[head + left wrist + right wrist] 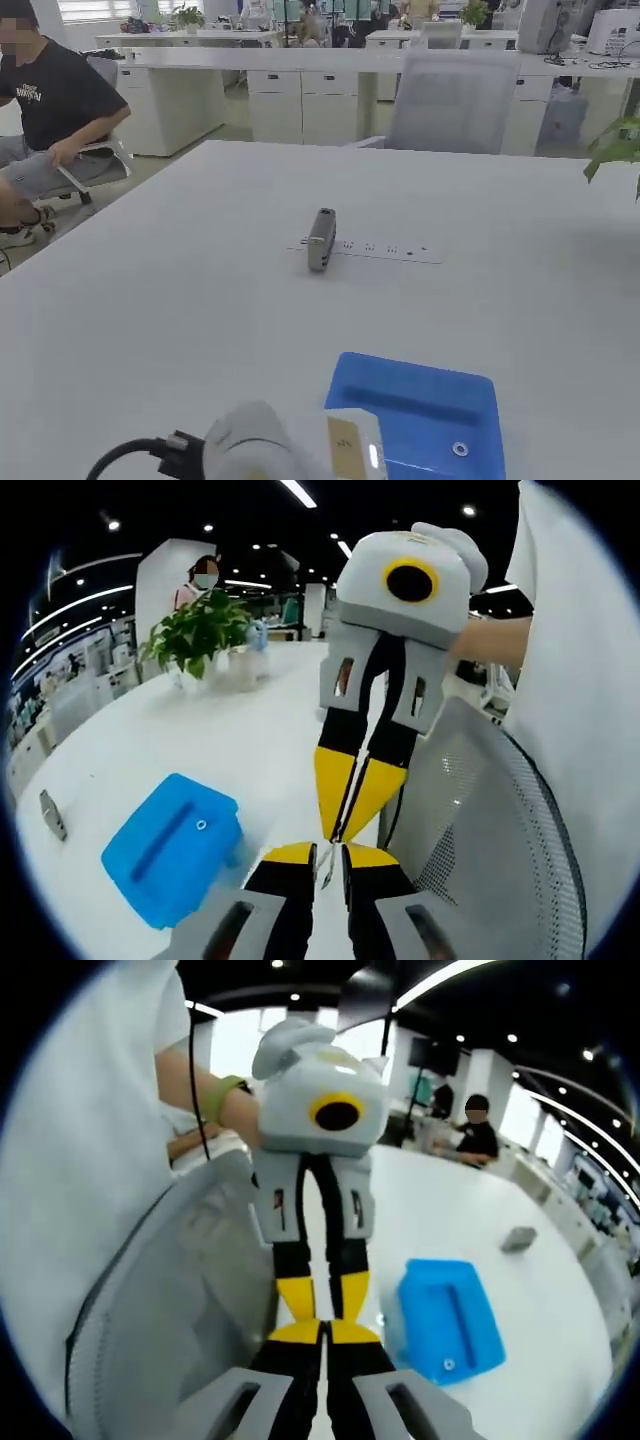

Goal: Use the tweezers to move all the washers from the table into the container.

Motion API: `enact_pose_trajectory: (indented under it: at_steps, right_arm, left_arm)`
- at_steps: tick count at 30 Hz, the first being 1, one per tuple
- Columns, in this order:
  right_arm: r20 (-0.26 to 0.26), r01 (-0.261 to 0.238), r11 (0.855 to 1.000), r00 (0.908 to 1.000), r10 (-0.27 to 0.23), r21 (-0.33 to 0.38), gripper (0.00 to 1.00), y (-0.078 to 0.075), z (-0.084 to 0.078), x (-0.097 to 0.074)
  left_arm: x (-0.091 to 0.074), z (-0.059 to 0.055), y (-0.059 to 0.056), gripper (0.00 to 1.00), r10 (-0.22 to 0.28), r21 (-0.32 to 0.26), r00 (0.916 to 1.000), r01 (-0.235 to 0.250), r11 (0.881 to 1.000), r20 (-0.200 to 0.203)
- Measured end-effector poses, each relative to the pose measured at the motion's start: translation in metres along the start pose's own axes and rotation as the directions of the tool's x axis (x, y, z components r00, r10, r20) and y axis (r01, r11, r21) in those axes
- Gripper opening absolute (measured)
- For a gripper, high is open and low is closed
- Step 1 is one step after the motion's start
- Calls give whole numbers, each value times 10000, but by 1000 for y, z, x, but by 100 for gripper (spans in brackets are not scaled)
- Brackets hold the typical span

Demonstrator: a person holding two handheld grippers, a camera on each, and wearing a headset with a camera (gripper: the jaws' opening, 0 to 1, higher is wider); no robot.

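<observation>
One washer (460, 449) lies in the blue container (400, 400), near its 4 o'clock corner. The container sits on the white counter (200, 300) at 5 o'clock in the head view. At 11 o'clock from it a small grey device (321, 238) rests by a socket strip (385, 250). The left hand-held gripper (330, 860), jaws nearly together, pinches a thin silvery sliver (326, 868) too small to name. The right hand-held gripper (325, 1332), pressed together, meets it tip to tip.

One blue container (415, 398); one washer (460, 449) at its 5 o'clock corner; one grey block (321, 239) on the desk (170, 300); one left hand-held gripper (330, 866); one right hand-held gripper (325, 1332).
</observation>
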State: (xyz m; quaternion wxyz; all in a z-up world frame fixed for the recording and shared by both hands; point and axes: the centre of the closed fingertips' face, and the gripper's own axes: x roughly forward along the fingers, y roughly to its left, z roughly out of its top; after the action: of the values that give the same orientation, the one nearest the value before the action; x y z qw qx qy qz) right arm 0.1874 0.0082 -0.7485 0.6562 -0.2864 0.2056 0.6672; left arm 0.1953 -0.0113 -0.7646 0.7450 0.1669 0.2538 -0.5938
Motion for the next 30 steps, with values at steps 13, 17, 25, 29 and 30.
enact_pose_trajectory:
  at_steps: [13,17,25,29,30]
  right_arm:
    - [314,-254,9907,9993,214,1334,13,2,-15,14]
    - [143,-368,9879,9993,350,1509,16,4,-32,35]
    - [262,-434,9837,9989,395,1747,6,-2,-44,61]
    - [304,146,9835,9993,-204,1801,6,-17,-43,57]
    - [316,292,9834,9989,-354,1789,6,-21,-43,56]
  left_arm:
    - [-9,-12,-3,0,-18,191,9996,24,9998,-281]
    - [-11,-13,0,0,140,277,9993,-130,9995,-350]
    - [-14,-11,6,0,307,678,9983,-273,9973,-499]
    - [-18,-9,17,0,568,835,9971,-525,9951,-505]
    - [-19,-8,21,0,625,843,9968,-582,9947,-491]
